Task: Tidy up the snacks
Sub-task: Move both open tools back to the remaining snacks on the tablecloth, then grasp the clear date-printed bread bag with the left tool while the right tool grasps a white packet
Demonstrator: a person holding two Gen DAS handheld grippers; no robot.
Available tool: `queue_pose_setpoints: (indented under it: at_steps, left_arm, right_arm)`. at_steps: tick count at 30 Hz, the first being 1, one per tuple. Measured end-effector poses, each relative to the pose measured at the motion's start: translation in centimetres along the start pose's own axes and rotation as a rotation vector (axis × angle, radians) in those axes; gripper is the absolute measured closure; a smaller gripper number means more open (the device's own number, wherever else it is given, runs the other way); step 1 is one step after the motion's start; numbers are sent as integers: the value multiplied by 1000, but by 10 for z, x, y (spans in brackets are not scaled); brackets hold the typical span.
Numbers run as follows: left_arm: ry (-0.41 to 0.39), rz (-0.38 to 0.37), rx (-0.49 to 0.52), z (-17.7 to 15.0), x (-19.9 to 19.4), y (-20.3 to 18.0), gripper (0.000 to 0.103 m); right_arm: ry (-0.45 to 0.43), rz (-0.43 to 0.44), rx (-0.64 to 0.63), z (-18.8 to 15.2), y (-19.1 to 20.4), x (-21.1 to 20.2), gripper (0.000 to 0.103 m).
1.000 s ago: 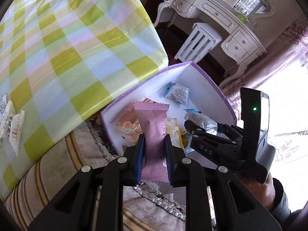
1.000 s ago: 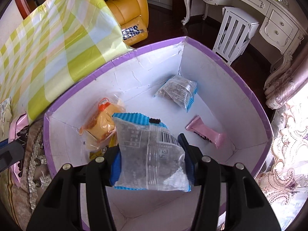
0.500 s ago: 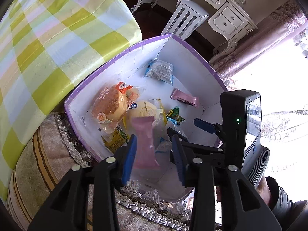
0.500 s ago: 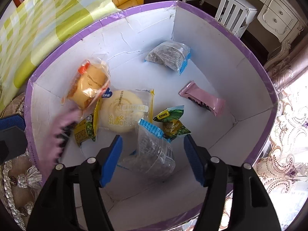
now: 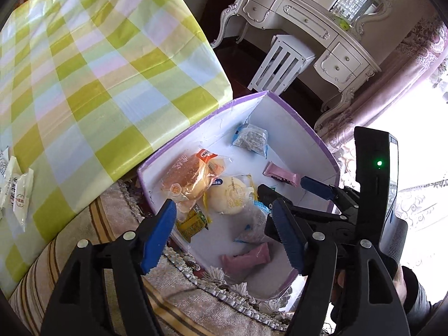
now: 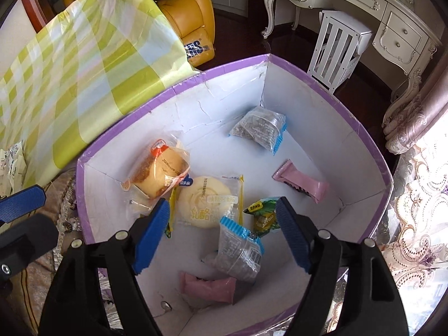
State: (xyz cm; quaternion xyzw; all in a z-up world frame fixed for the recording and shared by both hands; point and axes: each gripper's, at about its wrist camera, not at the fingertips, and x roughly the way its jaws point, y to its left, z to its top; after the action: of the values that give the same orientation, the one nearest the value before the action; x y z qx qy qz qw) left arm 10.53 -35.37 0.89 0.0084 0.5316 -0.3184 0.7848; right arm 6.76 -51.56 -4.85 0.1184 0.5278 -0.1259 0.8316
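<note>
A white box with a purple rim [image 5: 201,120] [image 6: 224,67] holds several wrapped snacks. A pink bar [image 5: 246,259] [image 6: 208,285] lies at its near end, beside a clear blue-edged packet [image 6: 240,252] [image 5: 253,225]. Two buns [image 6: 159,170] [image 6: 208,203], a second pink bar [image 6: 301,184], a green candy [image 6: 264,217] and another clear packet [image 6: 259,128] also lie inside. My left gripper [image 5: 228,236] is open and empty above the box's near edge. My right gripper [image 6: 222,236] is open and empty over the box; it also shows in the left wrist view [image 5: 291,187].
A table with a yellow-green checked cloth [image 5: 84,84] [image 6: 84,64] stands left of the box, with white snack packets [image 5: 16,193] near its edge. The box rests on a striped fringed seat [image 5: 84,229]. A white dresser [image 5: 308,28] and white stool [image 5: 280,61] stand behind.
Both grippers opened. The pink bar dropped from my left gripper and the clear packet from my right; both now lie in the box's near end.
</note>
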Motion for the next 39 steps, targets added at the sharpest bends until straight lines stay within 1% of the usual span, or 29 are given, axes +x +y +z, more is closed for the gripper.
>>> queue_pose_setpoints:
  at_steps: [5, 10, 12, 16, 20, 24, 27, 30, 33, 39]
  left_arm:
    - [-64, 52, -48, -5, -26, 24, 34]
    - [-127, 104, -145, -19, -57, 66, 34]
    - [-158, 124, -191, -27, -70, 85, 34]
    - [-217, 188, -294, -47, -99, 127, 34]
    - [-270, 236, -434, -73, -126, 172, 34]
    - [-315, 292, -546, -97, -149, 210, 34]
    - [-333, 342, -604, -111, -162, 233, 34]
    - [-339, 352, -649, -121, -169, 253, 35]
    - [-332, 360, -661, -123, -170, 261, 35]
    - [-291, 386, -657, -118, -162, 276, 35]
  right_arm:
    - [-45, 43, -25, 12, 22, -19, 25]
    - [-79, 95, -101, 22, 58, -35, 25]
    - [-93, 102, -157, 25, 75, -42, 25]
    - [-101, 167, -206, 30, 102, -55, 25]
    - [-123, 201, -297, 25, 137, -65, 25]
    - [-123, 233, -368, 18, 171, -67, 25]
    - [-124, 253, -412, 14, 193, -67, 25]
    - [-129, 254, -464, 9, 214, -65, 25]
    - [-128, 246, -516, 6, 231, -63, 25]
    - [-102, 247, -611, 0, 262, -52, 25]
